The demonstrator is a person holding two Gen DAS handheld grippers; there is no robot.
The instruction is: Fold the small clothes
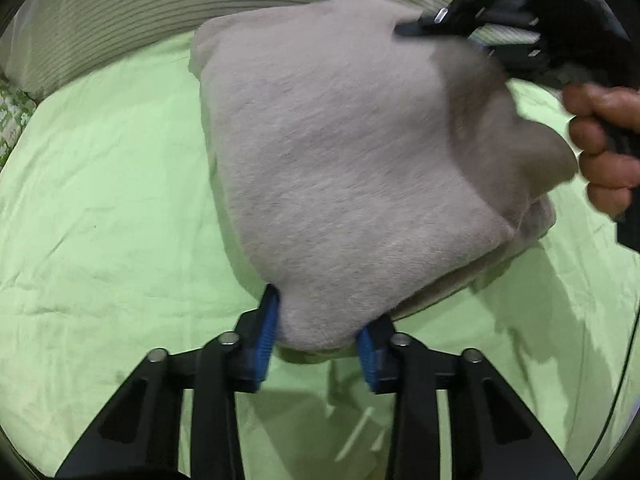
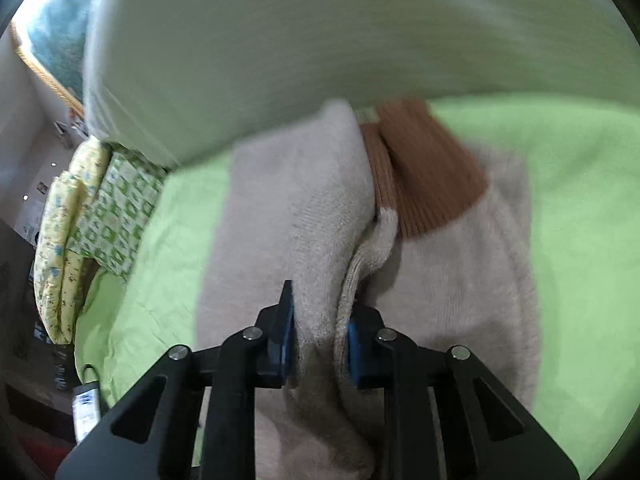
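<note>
Left claw, right claw, both gripping sweater

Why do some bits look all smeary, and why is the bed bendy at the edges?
Left wrist view: the right hand-held gripper and the beige garment are streaked by motion blur; the green sheet stays sharper, with shadows under the cloth. Right wrist view: the striped pillow and brown ribbed cuff are smeared. Both views: the fisheye lens curves the edges.

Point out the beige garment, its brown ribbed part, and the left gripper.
beige garment (image 1: pixel 340 168): left wrist view, middle of the lifted fuzzy panel.
brown ribbed part (image 2: pixel 428 168): right wrist view, centre of the ribbing.
left gripper (image 1: pixel 320 344): left wrist view, midway between the fingertips.
</note>
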